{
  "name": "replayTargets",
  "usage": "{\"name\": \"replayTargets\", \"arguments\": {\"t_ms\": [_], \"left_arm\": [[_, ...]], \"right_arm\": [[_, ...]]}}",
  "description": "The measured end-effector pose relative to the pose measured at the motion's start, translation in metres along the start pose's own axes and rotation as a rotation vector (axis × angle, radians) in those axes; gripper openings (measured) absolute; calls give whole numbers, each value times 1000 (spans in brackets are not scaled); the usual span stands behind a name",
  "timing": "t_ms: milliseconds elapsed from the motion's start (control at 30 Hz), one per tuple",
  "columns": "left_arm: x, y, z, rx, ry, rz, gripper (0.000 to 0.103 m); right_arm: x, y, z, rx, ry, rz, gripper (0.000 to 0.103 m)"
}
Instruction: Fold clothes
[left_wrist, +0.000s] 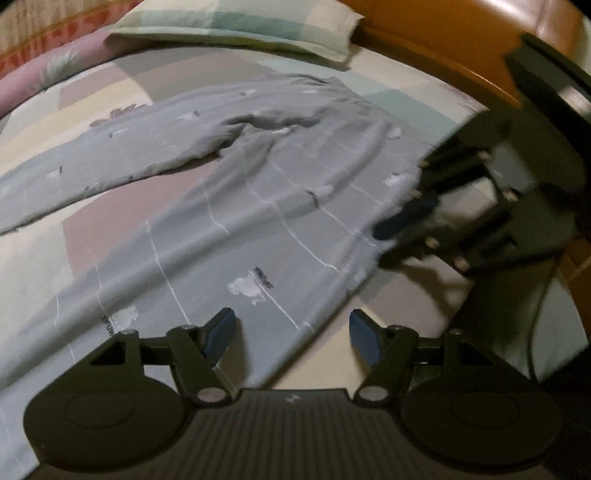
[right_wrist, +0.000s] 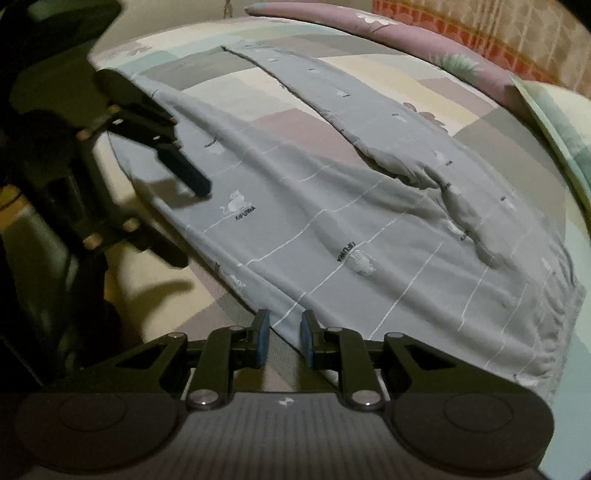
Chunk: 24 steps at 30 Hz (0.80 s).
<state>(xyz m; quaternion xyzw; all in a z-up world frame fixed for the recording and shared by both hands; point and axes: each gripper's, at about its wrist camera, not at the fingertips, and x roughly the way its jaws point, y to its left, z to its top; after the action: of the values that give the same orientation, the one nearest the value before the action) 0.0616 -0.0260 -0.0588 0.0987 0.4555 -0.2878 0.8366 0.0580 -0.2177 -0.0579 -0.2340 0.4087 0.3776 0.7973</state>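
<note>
Right tool (right_wrist: 283, 338): blue-padded fingers (right_wrist: 261, 341) narrowly apart, nothing visibly pinched, hovering at the near edge of the grey printed trousers with thin white grid lines and small cat motifs (right_wrist: 369, 221). Trousers lie spread on the bed with the pastel patchwork sheet (right_wrist: 288, 118), one leg angled off toward the far side, a wrinkled ridge at the crotch. Left tool (right_wrist: 184, 206) sits at the left over the trousers' edge, fingers apart, one blue pad touching the fabric or just above it. Pastel checked pillow (right_wrist: 554, 129) at far right.

We see soft, matt grey cloth trousers (left_wrist: 229, 206), a matt patchwork cotton sheet (left_wrist: 44, 258), and a glossy wooden headboard (left_wrist: 461, 33) upper right.
</note>
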Motion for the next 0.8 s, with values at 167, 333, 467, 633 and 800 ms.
{"name": "replayTargets", "arguments": {"t_ms": [167,333,467,633,800], "left_arm": [[2,14,2,-97,-18,-6,68],[2,20,2,-130,-22,-10,68],[-6,19,1,-128,-14,-17,68],[-30,28,-12,-116,-11,-3,71],[-32,52,-35,-183,24,101,71]], "right_arm": [[-1,18,-7,-184,10,-135,40],[-4,27,-14,-288,21,-194,31],[-4,29,-16,-327,49,-207,3],[-22,30,-23,-342,104,-106,2],[-22,25,-30,-295,180,-47,2]]}}
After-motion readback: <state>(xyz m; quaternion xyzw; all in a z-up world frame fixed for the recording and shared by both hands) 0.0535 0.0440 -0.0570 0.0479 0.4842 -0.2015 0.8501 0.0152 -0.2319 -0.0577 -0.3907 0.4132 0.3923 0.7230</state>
